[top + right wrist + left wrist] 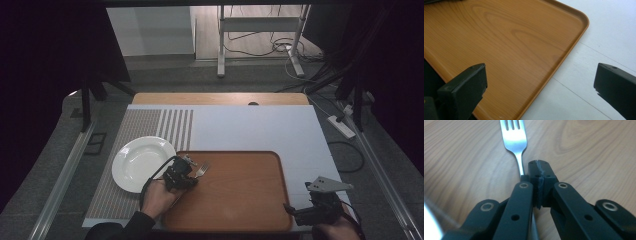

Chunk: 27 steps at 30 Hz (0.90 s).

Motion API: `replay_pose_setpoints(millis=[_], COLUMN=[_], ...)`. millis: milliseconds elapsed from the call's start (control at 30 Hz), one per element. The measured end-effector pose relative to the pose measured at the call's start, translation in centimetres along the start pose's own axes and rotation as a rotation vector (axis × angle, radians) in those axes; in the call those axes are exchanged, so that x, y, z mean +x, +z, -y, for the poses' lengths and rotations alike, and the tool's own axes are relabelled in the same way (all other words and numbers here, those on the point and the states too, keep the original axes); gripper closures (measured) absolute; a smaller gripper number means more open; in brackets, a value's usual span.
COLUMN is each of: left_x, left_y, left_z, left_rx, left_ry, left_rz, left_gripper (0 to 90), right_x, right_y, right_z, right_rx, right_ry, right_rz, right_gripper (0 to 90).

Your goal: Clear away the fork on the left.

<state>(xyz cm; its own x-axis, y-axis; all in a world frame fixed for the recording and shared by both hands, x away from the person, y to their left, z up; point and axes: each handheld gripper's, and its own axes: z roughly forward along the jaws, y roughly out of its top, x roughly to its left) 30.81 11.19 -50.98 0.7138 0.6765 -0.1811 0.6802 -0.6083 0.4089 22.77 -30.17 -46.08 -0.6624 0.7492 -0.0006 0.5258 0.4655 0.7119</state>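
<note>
A steel fork [514, 135] lies on the brown wooden tray [240, 200], tines pointing away from my left gripper. My left gripper [539, 166] is shut, its pads pressed flat together. The fork's neck runs past the left pad's outer side and under the jaw, not between the pads. From above, the left gripper [186, 172] sits at the tray's near left part, with the fork [202, 170] just right of it. My right gripper [540, 67] stands wide open with nothing in it, hovering by the tray's near right corner [564, 55]. In the high view the right gripper [295, 212] points left.
A white plate [142, 162] rests left of the tray on a pale mat [250, 130] with a striped left part. A wooden table edge [220, 98] shows beyond the mat. Farther back are metal stand legs and cables on the floor.
</note>
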Motion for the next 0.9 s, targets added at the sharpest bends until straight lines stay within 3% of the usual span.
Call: replay_pose_setpoints(millis=[900], left_x=[2.9], left_y=[-1.1], left_z=[1.7], left_rx=[0.007], left_ry=[-0.095], left_rz=[0.015], left_gripper=[89.2], right_x=[0.1], right_y=[0.1], right_z=[-0.1], right_rx=[0.004], right_ry=[-0.005], right_rz=[0.001], right_gripper=[0.0])
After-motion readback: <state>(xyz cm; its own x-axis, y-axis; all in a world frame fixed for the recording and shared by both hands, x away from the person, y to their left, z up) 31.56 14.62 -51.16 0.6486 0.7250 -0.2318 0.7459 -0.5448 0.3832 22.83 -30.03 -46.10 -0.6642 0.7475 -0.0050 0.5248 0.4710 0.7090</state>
